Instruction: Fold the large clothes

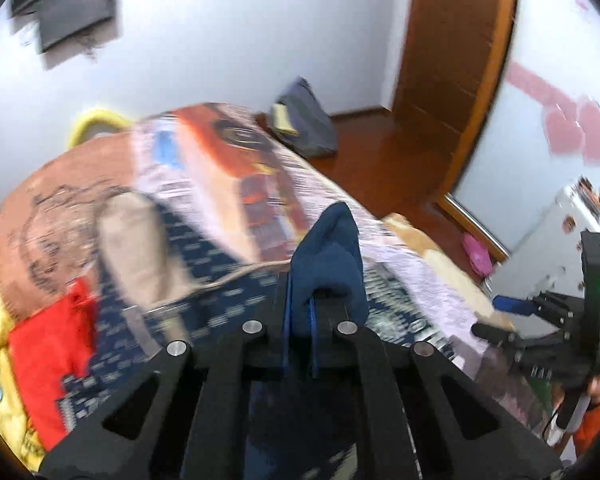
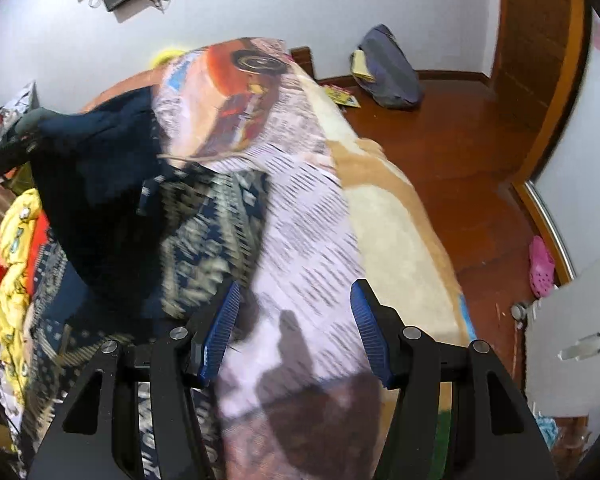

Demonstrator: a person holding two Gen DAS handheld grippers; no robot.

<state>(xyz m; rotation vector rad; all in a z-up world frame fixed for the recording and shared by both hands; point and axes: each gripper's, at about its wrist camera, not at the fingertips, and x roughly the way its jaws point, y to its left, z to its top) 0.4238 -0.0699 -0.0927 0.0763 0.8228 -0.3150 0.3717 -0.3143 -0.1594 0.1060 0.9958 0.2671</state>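
bed [image 2: 396, 216], left tool [image 1: 300, 312] pinching navy garment [image 1: 332, 252]

No lettering can be read for certain. The patterned bedspread [image 2: 300, 240] under the fingers carries rows of printed marks, and pale letters run along its dark band, all too blurred to make out.

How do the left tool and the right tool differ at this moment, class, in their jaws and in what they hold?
The left tool is shut, its jaws pinching a fold of navy blue garment; the right tool stands open with nothing gripped. The left tool has cloth bunched between its pads; the right tool hangs above the printed bedspread. Both have black frames and blue pads.
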